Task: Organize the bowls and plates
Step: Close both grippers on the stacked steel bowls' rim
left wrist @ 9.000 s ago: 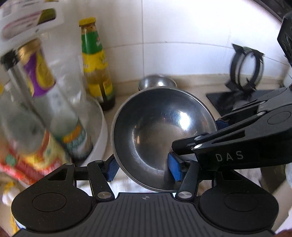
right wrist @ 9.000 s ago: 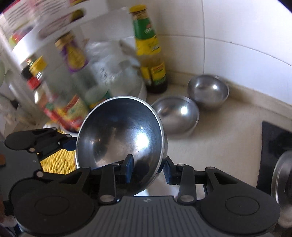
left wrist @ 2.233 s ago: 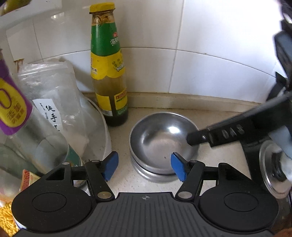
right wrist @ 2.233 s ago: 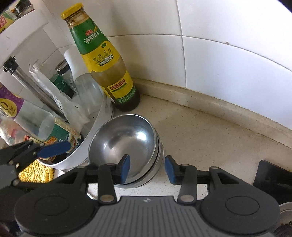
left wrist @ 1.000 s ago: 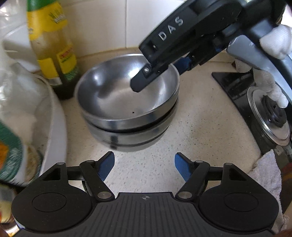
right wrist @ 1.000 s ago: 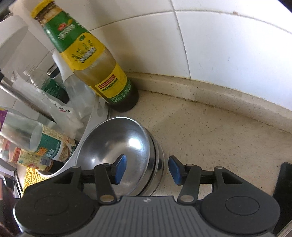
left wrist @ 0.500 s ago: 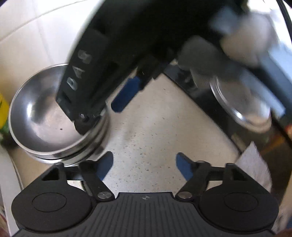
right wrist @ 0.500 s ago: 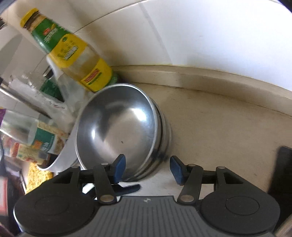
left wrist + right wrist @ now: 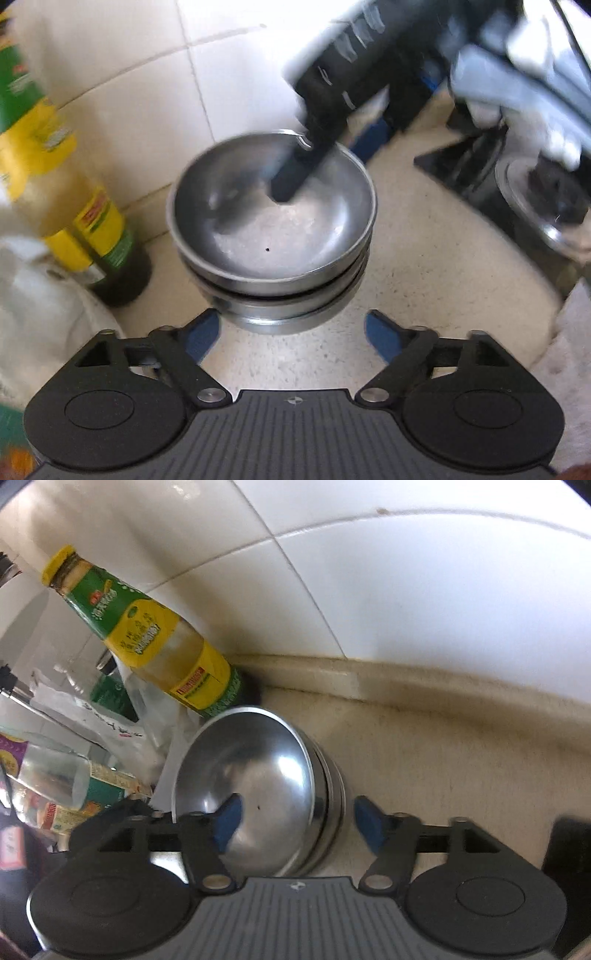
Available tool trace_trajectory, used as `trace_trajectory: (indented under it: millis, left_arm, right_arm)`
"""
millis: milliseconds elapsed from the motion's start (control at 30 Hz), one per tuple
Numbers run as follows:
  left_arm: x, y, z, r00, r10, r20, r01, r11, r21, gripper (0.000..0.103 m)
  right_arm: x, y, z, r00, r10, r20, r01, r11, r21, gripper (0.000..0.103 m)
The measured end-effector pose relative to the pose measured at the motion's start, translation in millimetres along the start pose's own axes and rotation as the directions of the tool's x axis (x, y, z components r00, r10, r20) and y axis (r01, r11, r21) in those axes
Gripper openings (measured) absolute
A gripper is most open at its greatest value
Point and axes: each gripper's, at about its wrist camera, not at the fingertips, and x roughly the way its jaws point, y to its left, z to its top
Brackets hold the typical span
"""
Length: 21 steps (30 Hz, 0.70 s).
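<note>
A stack of three nested steel bowls (image 9: pixel 273 236) stands on the speckled counter by the tiled wall; it also shows in the right wrist view (image 9: pixel 258 790). My left gripper (image 9: pixel 291 332) is open and empty, just in front of the stack. My right gripper (image 9: pixel 295 819) is open, with one blue finger inside the top bowl and the other outside the rim. In the left wrist view the right gripper's body (image 9: pixel 332 92) reaches over the bowl's far rim, blurred.
A green and yellow sauce bottle (image 9: pixel 147 642) stands left of the stack, by the wall. A white tub (image 9: pixel 48 306) holds bottles and a plastic bag (image 9: pixel 88 716). A black stove with a burner (image 9: pixel 532 192) is to the right, a white cloth (image 9: pixel 569 332) beside it.
The left gripper has swung back toward the bowl stack, which is now centred in its view. The right gripper has shifted over the bowl rim, straddling it. Both stay open.
</note>
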Motion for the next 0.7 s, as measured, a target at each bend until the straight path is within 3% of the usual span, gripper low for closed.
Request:
trace_trajectory:
  millis: [400,467,700]
  left_arm:
    - [41,11,20,0.999,0.045,-0.009,-0.044,0.998,0.042,0.103]
    - [46,11,23,0.999,0.048,-0.007,-0.047,0.998,0.041,0.103]
    - [57,2,33,0.998,0.064,-0.022,-0.064,0.998,0.016,0.103]
  right_arm:
    - [46,-27,22,0.997,0.059,-0.041,-0.060,0.998,-0.018,0.095]
    - [52,-32,20,0.993,0.109,-0.052,-0.109,0.994,-0.013,0.095]
    - [49,-38,15,0.996,0.092,0.002,-0.092,0.996,-0.008,0.094]
